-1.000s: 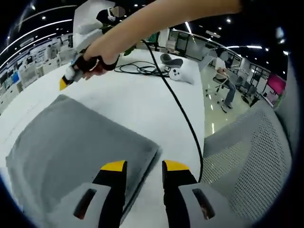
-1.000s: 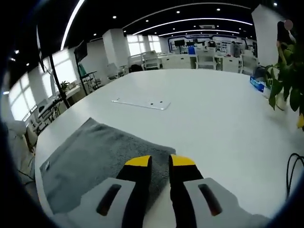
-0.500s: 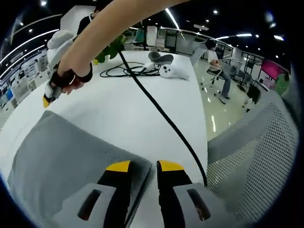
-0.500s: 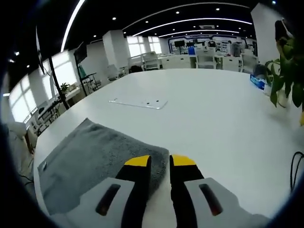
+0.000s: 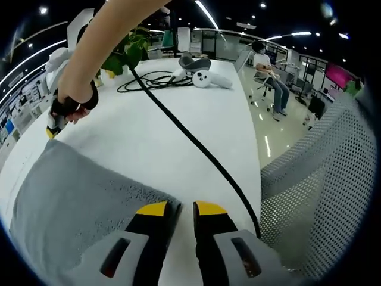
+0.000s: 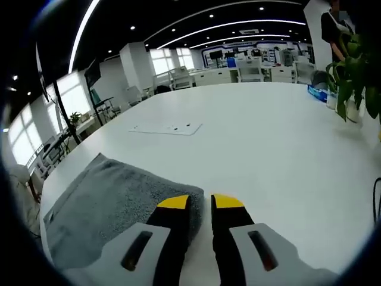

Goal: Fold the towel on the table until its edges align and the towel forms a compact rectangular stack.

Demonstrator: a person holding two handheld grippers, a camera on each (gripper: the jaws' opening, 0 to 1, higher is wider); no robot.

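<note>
A grey towel (image 5: 71, 208) lies folded on the white table (image 5: 172, 119), at the lower left of the left gripper view. My left gripper (image 5: 181, 210) hovers at its near edge, jaws almost together with nothing between them. A person's arm comes in from above and holds the right gripper (image 5: 52, 128) just beyond the towel's far corner. In the right gripper view the towel (image 6: 107, 199) lies low on the left. My right gripper (image 6: 200, 202) stands over its right edge, jaws close together and holding nothing.
A black cable (image 5: 196, 146) runs across the table to a coil near a white device (image 5: 202, 78) and a plant (image 5: 128, 52). A grey mesh chair (image 5: 321, 179) stands at the right. A clear plate (image 6: 166, 127) lies beyond the towel, with a plant (image 6: 351, 65) at the right.
My left jaws have drawn closer together. The hand with the right gripper sits lower and further left in the left view, nearer the towel's far corner. The right jaws keep the same gap.
</note>
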